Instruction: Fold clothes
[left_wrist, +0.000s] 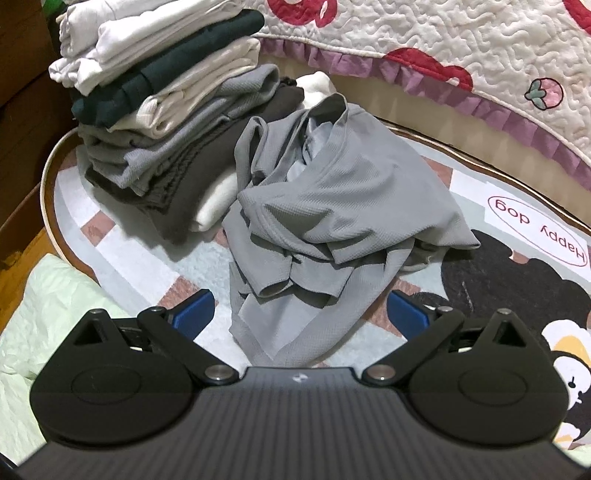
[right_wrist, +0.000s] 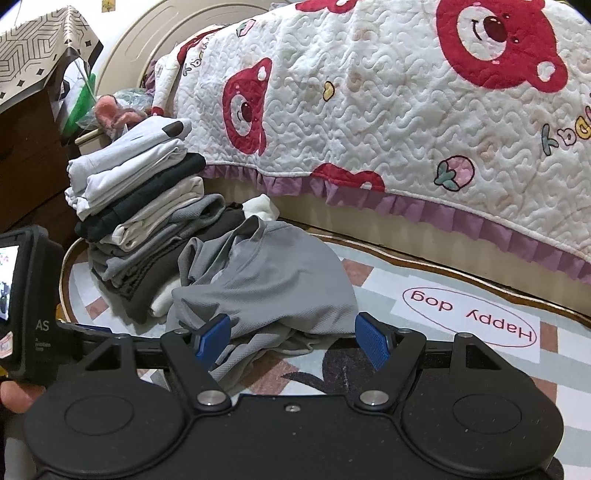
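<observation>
Right, on the left the stack of folded clothes (left_wrist: 166, 110) sits on the printed rug (left_wrist: 498, 206), white and dark green layers on top, greys and brown below. Just beside it, touching its base, lies the crumpled grey shirt (left_wrist: 332, 214), unfolded. The left gripper (left_wrist: 301, 314) is spread wide, its blue pads either side of the shirt's near hem, gripping nothing. The right gripper (right_wrist: 293, 339) is released too, close above the shirt's edge. Behind, the bear-print quilt (right_wrist: 406, 110) drapes over the bed.
</observation>
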